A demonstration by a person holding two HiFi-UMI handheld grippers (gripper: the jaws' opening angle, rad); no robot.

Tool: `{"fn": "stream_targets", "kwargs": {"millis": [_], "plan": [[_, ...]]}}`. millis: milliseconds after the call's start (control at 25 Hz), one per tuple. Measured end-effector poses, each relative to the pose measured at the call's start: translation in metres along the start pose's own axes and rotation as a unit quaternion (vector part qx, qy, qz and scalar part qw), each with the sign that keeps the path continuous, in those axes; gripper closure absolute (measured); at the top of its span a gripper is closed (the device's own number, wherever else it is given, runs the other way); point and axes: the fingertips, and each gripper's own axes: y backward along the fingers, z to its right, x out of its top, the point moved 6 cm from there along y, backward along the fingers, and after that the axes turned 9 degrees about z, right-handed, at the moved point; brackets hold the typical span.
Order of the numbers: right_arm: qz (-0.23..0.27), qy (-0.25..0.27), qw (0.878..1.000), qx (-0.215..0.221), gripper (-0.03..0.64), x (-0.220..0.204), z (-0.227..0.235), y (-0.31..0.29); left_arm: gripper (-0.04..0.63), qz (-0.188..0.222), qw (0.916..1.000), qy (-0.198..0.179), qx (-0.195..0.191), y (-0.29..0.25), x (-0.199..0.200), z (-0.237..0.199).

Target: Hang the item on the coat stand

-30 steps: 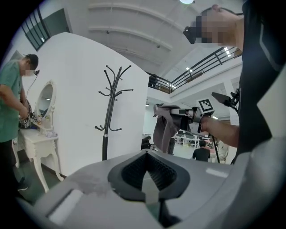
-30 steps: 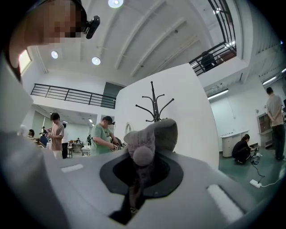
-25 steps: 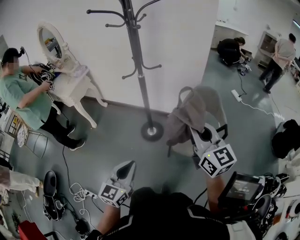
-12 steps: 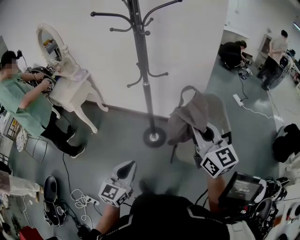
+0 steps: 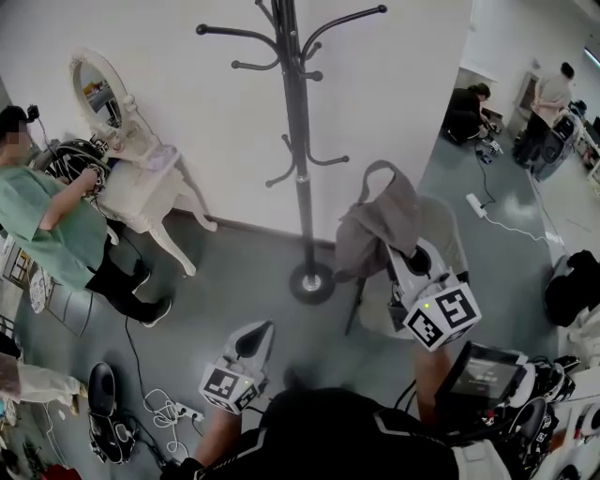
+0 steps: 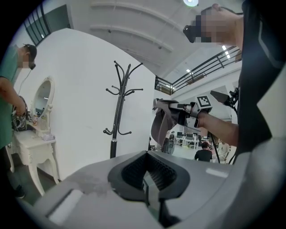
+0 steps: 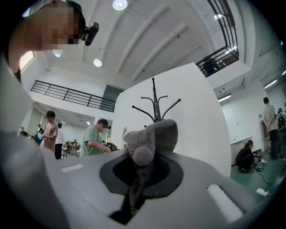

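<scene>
You are holding the grey item (image 5: 377, 225) up in your right gripper (image 5: 407, 255), whose fingers are clamping together on a bunched fold of the cloth; the right gripper view is showing that fold squeezed between them with a rounded lump of fabric sticking out past the tips. Your left gripper (image 5: 255, 334) is hanging lower with nothing in it, and its fingers are sitting together. The hanging itself is not done yet: the item is hanging in the air over the floor, to the right of the coat stand (image 5: 300, 159) and apart from it, and every hook (image 5: 354, 16) that shows on the stand is standing bare. The stand is resting on its round base on the floor, close to the foot of the white wall (image 5: 187, 112). What I am judging to be left is closing the gap to the stand, lifting the item to a hook, slipping it on and letting go. The item is looking soft and limp, a plain grey fabric drooping in loose folds below the grip, and a narrow loop (image 5: 373, 172) is arching up at its top (probably the part to slip over a hook)
</scene>
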Motion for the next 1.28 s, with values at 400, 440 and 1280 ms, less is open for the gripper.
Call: {"fn": "stream_targets", "kwargs": {"millis": [400, 440, 1280], "plan": [[0.014, 0.019, 1.000, -0.017, 0.598, 0.007, -0.010, -0.038, 0.589, 0.011, 0.9998, 0.005, -0.015, 0.005, 0.001, -0.041], [0.015, 0.022, 0.999, -0.019, 0.598, 0.008, -0.010, -0.041, 0.589, 0.012, 0.9998, 0.005, -0.017, 0.005, 0.002, -0.045], [0.034, 0.040, 0.998, -0.039, 0.598, 0.017, -0.018, -0.090, 0.589, 0.006, 0.9991, 0.009, -0.040, -0.001, 0.002, -0.100]]}}
